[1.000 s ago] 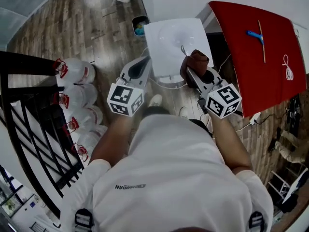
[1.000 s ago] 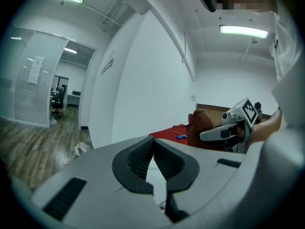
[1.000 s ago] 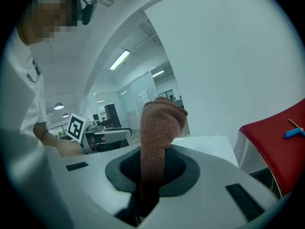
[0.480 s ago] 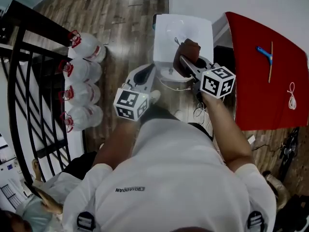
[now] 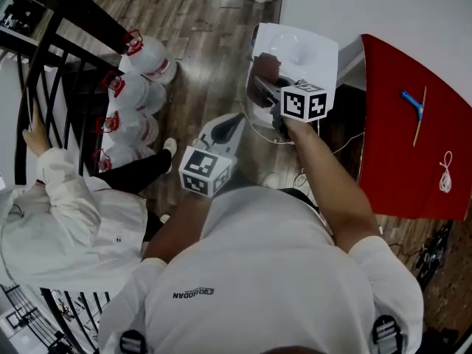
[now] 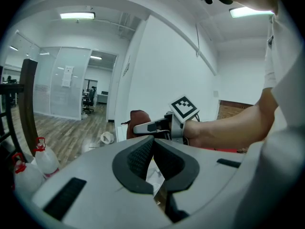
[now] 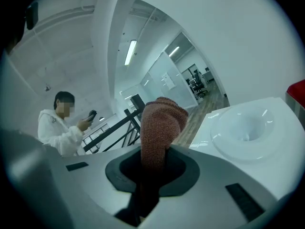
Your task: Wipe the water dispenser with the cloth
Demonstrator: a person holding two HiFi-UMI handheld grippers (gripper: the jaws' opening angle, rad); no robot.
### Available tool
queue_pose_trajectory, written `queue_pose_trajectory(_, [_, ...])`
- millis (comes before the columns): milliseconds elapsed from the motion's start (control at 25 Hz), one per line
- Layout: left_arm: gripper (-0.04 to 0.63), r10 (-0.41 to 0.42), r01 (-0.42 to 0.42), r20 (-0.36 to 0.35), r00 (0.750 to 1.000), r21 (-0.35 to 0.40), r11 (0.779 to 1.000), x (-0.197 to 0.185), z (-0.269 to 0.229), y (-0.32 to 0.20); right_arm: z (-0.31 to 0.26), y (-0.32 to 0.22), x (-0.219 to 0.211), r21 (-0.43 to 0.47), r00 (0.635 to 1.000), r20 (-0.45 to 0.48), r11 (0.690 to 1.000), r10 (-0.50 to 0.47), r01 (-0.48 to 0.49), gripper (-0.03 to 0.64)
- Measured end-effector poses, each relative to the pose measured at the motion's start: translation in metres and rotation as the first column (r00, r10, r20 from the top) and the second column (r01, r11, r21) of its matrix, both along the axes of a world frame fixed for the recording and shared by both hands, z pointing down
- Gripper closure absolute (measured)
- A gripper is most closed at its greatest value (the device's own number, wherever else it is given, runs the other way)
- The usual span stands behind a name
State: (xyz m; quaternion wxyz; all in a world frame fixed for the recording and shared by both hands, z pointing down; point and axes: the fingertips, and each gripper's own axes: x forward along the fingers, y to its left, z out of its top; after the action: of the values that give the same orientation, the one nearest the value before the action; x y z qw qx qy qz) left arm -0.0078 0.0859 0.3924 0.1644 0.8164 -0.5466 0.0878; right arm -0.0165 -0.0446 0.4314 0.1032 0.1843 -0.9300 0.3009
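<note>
Jugs [image 5: 131, 93] stand left of the water dispenser [image 5: 311, 46], a table [image 5: 398, 168] right.

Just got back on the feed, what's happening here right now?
A person is working with a gripper in each hand. The right gripper is shut on a reddish-brown knitted cloth and holds it at the left edge of the white water dispenser top. Whether the cloth touches the surface isn't clear. The left gripper hangs back lower, fingers together and empty. A bystander in a white hoodie stands by the black railing.
</note>
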Motion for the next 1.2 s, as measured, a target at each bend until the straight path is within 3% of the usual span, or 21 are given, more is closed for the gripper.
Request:
queue_pose_trajectory(320, [0.603,-0.011,0.011,-0.001,1.000,-0.018,1.000,-0.013,0.009,0.008,0.025,-0.018,0.024,-0.046,0.997,-0.055,0.998,0.048,-0.050,0.563])
queue_pose_trajectory(960, [0.603,0.036,-0.036,-0.039,0.999,-0.001,0.999,0.018,0.010,-0.009,0.040,-0.057,0.191,-0.048,0.947,-0.118,0.951,0.298,-0.306,0.563])
queue_pose_trajectory(1200, [0.603,0.054,-0.054,-0.054,0.997,0.002,0.999,0.028,0.008,-0.012,0.045,-0.062,0.233,-0.031,0.922,-0.141,0.929,0.360,-0.368,0.563])
